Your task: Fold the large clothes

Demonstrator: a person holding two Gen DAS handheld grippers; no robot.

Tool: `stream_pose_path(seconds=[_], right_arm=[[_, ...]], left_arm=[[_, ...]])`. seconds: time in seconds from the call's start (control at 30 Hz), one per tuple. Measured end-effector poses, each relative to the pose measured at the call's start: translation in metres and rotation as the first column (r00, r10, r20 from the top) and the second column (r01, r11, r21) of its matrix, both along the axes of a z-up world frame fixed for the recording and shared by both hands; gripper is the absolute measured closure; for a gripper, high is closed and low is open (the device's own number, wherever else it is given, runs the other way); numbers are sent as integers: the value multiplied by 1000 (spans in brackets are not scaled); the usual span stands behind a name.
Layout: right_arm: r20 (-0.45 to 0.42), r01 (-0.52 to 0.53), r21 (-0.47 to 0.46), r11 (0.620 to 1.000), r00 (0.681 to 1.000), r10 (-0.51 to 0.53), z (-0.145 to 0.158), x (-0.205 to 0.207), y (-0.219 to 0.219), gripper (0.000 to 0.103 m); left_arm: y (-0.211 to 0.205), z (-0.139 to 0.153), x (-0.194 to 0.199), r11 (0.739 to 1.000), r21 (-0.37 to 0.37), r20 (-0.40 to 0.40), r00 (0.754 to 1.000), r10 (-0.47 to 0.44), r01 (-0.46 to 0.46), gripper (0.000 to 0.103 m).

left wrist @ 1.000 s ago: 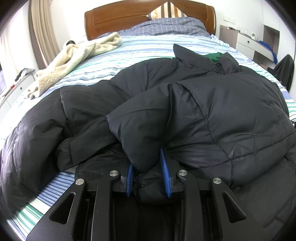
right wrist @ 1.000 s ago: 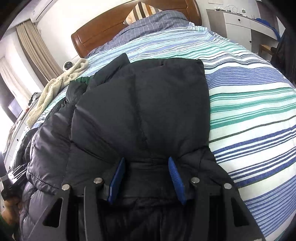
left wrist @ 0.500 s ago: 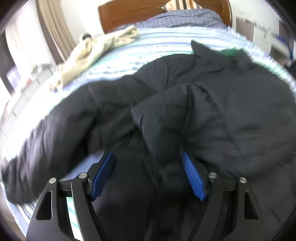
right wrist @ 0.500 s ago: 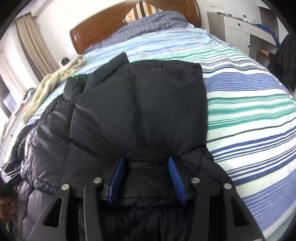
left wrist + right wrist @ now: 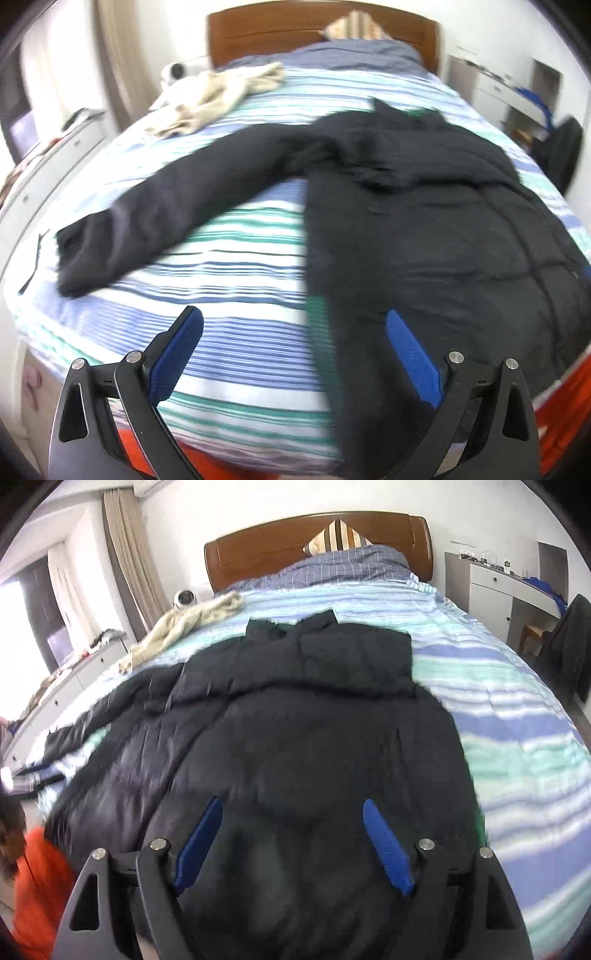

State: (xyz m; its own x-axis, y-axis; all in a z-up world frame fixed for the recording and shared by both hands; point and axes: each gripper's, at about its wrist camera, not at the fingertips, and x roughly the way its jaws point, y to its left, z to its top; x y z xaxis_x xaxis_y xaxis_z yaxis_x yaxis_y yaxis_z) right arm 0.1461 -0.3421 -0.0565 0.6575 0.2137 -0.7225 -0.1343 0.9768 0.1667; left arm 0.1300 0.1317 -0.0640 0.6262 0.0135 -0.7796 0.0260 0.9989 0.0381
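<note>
A large black puffer jacket (image 5: 436,221) lies on the striped bed. In the left wrist view its left sleeve (image 5: 159,206) stretches out to the left across the sheet. My left gripper (image 5: 295,321) is open and empty above the bed's front edge, beside the jacket's left hem. In the right wrist view the jacket (image 5: 314,716) fills the middle, its right side folded over the body, collar towards the headboard. My right gripper (image 5: 291,812) is open over the jacket's lower part; I cannot tell whether it touches the fabric.
The bed has a blue, green and white striped sheet (image 5: 240,325) and a wooden headboard (image 5: 280,542). A cream fleece blanket (image 5: 221,92) lies at the far left. White drawers (image 5: 495,583) stand at the right, a low cabinet (image 5: 74,679) at the left.
My left gripper has let go of the sleeve and pulled back. The sleeve, earlier bunched over the body, now lies spread to the left. My right gripper has opened wider and drawn back.
</note>
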Motion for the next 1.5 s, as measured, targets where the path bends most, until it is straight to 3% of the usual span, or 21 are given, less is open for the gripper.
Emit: stream_pose_path(seconds=[0.1, 0.17, 0.23, 0.33, 0.4, 0.5, 0.53, 0.57, 0.6, 0.63, 0.73, 0.8, 0.9, 0.93, 1.07, 1.13, 1.23, 1.33, 1.4, 1.47, 1.5], right_arm=[[6, -33, -12, 999, 999, 34, 1, -13, 11, 22], [22, -56, -38, 998, 998, 57, 5, -18, 21, 22], [33, -69, -44, 997, 997, 70, 10, -21, 31, 22], [34, -97, -39, 994, 995, 99, 13, -24, 45, 22], [25, -121, -48, 991, 992, 122, 11, -30, 57, 22], [13, -162, -43, 986, 987, 163, 7, -37, 69, 22], [8, -173, -43, 984, 985, 173, 6, -39, 73, 22], [5, -179, -41, 983, 984, 179, 5, -40, 74, 22], [0, -187, -35, 982, 982, 187, 3, -41, 77, 22], [-7, -192, -29, 981, 981, 192, 1, -40, 78, 22], [-14, -193, 4, 981, 981, 193, -2, -39, 76, 22], [-6, -192, 42, 981, 981, 192, -1, -39, 72, 22], [10, -186, 96, 978, 983, 186, 0, -40, 65, 22], [17, -183, 107, 977, 983, 182, 1, -40, 63, 22], [62, -165, 130, 978, 985, 158, 8, -44, 56, 22], [85, -150, 151, 977, 987, 138, 11, -49, 49, 22], [106, -128, 167, 978, 988, 111, 15, -53, 37, 22], [108, -86, 172, 981, 992, 68, 15, -57, 20, 22], [105, -57, 184, 981, 994, 38, 14, -61, 10, 22], [96, -27, 195, 980, 995, 8, 12, -66, -2, 22], [88, -7, 198, 980, 996, -11, 10, -69, -8, 22]], left_arm=[[54, -5, 24, 984, -112, 13, 990, 141, -138, 3], [100, -18, 49, 935, -222, -5, 959, 283, -277, 3], [137, -35, 66, 867, -320, -54, 921, 386, -382, 4], [186, -63, 86, 718, -474, -127, 846, 518, -510, 4], [205, -70, 92, 635, -539, -133, 801, 584, -553, 4], [227, -70, 98, 513, -585, -151, 705, 693, -629, 5], [231, -70, 100, 488, -577, -158, 676, 720, -655, 14], [232, -70, 104, 473, -551, -160, 644, 748, -687, 46], [235, -68, 108, 488, -499, -162, 630, 759, -716, 71], [235, -67, 115, 523, -483, -164, 659, 734, -702, 93], [216, -35, 129, 664, -356, -60, 725, 686, -658, 96], [201, -2, 138, 731, -312, 20, 765, 643, -607, 96], [175, 51, 156, 796, -294, 111, 808, 579, -529, 96], [156, 77, 165, 833, -269, 166, 829, 534, -483, 96], [51, 155, 192, 962, -129, 349, 896, 273, -242, 96], [-11, 175, 199, 993, -58, 408, 905, 119, -105, 96], [-113, 179, 198, 991, 44, 443, 886, -136, 130, 96], [-204, 149, 193, 945, 89, 383, 864, -325, 316, 92], [-261, 108, 189, 908, 102, 296, 859, -419, 407, 82], [-298, 60, 185, 890, 97, 180, 872, -455, 445, 19], [-307, 39, 180, 895, 93, 139, 884, -446, 437, 13]])
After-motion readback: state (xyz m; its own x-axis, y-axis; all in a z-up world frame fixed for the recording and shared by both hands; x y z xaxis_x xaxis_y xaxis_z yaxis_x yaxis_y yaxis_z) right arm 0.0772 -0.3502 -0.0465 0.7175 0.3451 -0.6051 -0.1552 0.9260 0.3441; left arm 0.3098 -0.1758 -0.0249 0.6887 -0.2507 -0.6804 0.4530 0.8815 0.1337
